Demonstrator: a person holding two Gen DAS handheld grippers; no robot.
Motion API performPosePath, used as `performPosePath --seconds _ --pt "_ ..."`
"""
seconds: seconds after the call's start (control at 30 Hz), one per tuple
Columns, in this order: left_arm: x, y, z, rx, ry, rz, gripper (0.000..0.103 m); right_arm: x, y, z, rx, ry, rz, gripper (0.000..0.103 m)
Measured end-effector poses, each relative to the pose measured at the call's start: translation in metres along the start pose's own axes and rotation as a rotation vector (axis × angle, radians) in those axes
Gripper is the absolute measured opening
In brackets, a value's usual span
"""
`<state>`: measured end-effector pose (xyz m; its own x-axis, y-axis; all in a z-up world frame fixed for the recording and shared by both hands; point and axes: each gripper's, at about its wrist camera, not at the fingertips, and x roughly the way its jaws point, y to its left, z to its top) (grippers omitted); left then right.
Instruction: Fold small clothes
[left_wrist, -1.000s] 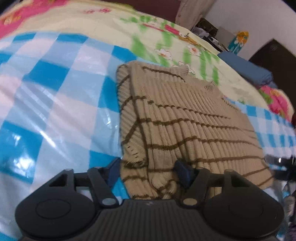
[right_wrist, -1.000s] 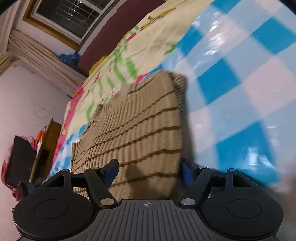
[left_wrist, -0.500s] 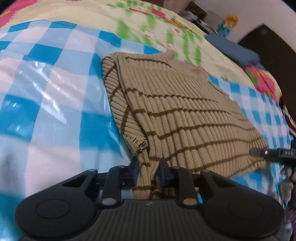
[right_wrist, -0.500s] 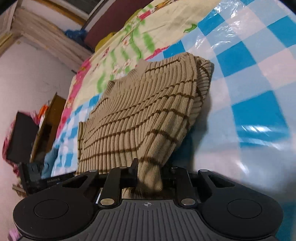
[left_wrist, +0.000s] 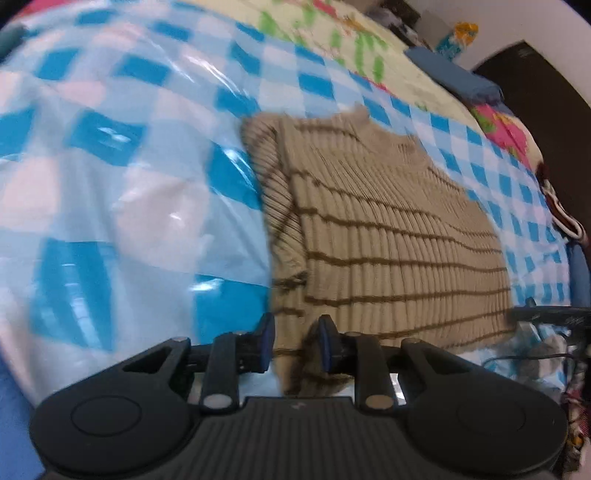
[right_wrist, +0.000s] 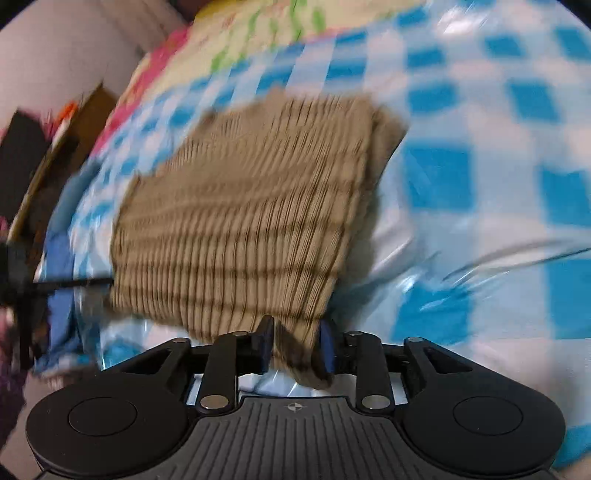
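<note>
In the left wrist view, the near hem of the striped tan sweater (left_wrist: 388, 236) is seen clamped in the left gripper (left_wrist: 293, 341), whose jaws were wide apart a second ago and have since closed on the knit. The sweater, formerly close under the camera, now stretches from the lower centre toward the upper right over the blue checked sheet (left_wrist: 110, 166).

In the right wrist view, the other hem corner is pinched in the right gripper (right_wrist: 297, 345); its jaws closed and have just eased slightly, cloth remaining between them. The sweater (right_wrist: 251, 206) fills the centre, blurred. The hem is judged lifted, ready to be folded over.
</note>
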<state>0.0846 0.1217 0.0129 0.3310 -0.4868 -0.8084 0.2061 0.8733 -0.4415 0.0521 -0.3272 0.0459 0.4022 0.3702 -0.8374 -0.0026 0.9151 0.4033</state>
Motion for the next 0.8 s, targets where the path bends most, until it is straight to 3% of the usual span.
performPosePath --seconds 0.07,0.17,0.3,0.43,0.47,0.53,0.6,0.63,0.73,0.8 --pt "-0.019 -0.002 0.0 0.017 -0.089 0.025 0.028 -0.022 0.001 0.007 -0.005 -0.106 -0.039 0.039" --pt "-0.033 -0.013 0.009 0.036 -0.192 -0.012 0.03 -0.024 0.005 0.027 -0.066 -0.204 -0.085 0.064" --pt "-0.012 -0.046 0.028 0.16 -0.208 -0.019 0.038 0.019 0.016 0.054 -0.137 -0.236 -0.144 0.063" --pt "0.031 -0.08 0.037 0.343 -0.2 0.077 0.039 0.064 0.034 0.069 -0.256 -0.218 -0.216 0.062" --pt "0.042 -0.085 0.037 0.388 -0.199 0.111 0.039 0.074 0.032 0.071 -0.271 -0.19 -0.221 0.061" --pt "0.063 -0.086 0.039 0.446 -0.183 0.204 0.04 0.093 0.034 0.072 -0.336 -0.154 -0.286 0.043" --pt "0.079 -0.082 0.043 0.484 -0.186 0.285 0.038 0.094 0.03 0.079 -0.33 -0.155 -0.32 0.013" --pt "0.081 -0.081 0.045 0.495 -0.203 0.313 0.036 0.087 0.025 0.085 -0.295 -0.172 -0.303 0.005" --pt "0.086 -0.077 0.055 0.489 -0.246 0.38 0.031 0.072 0.01 0.094 -0.183 -0.244 -0.286 0.003" --pt "0.088 -0.071 0.059 0.447 -0.243 0.361 0.031 0.069 0.003 0.096 -0.12 -0.238 -0.289 0.01"
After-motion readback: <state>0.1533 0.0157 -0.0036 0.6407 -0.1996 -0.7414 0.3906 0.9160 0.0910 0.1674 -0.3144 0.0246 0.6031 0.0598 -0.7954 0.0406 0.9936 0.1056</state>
